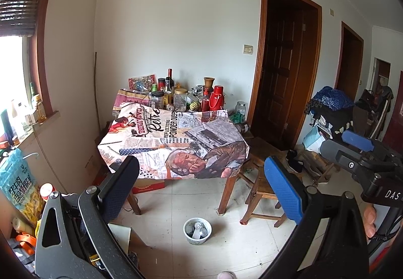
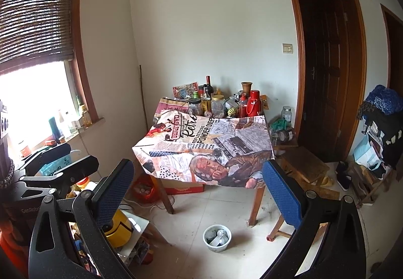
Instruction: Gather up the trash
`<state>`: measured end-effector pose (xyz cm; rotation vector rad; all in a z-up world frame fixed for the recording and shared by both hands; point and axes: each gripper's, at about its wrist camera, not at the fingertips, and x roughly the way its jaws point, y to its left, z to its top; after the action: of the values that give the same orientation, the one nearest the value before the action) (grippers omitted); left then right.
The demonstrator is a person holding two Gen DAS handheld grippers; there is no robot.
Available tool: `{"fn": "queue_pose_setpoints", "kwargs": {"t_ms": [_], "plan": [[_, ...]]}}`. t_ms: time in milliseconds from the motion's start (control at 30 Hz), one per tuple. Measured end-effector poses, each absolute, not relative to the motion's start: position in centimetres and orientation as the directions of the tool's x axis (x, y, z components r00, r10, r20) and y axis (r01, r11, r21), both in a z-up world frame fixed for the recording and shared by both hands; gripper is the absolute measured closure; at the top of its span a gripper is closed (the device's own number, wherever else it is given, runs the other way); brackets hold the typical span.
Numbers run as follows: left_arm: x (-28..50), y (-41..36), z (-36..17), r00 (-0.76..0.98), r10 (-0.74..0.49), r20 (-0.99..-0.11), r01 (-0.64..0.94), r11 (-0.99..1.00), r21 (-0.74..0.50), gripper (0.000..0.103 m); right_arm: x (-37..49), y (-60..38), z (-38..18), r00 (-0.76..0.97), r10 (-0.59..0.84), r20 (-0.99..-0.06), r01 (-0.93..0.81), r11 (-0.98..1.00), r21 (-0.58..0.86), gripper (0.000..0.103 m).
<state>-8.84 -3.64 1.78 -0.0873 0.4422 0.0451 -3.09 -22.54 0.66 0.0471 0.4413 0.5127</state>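
A small white bowl stands on the tiled floor in front of the table, holding a crumpled foil ball and scraps of paper. The same bowl shows in the right wrist view. My left gripper is open and empty, held high above the floor and well short of the bowl. My right gripper is also open and empty at a similar height. Each gripper appears at the edge of the other's view: the right gripper at the right, the left gripper at the left.
A table with a newspaper-print cloth carries bottles and jars at its back. A wooden chair stands right of it. Bags and clutter lie under the windowsill; a yellow object sits low left. Clothes pile up by the dark doors.
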Motion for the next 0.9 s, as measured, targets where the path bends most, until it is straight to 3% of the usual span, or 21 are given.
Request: {"fn": "queue_pose_setpoints", "kwargs": {"t_ms": [900], "plan": [[-8.64, -4.47, 2.05, 0.911, 0.017, -0.411, -0.055, 0.995, -0.08, 0.001, -2.9, -22.28, 0.96, 0.772, 0.487, -0.409, -0.473, 0.869, 0.144, 0.002]]}}
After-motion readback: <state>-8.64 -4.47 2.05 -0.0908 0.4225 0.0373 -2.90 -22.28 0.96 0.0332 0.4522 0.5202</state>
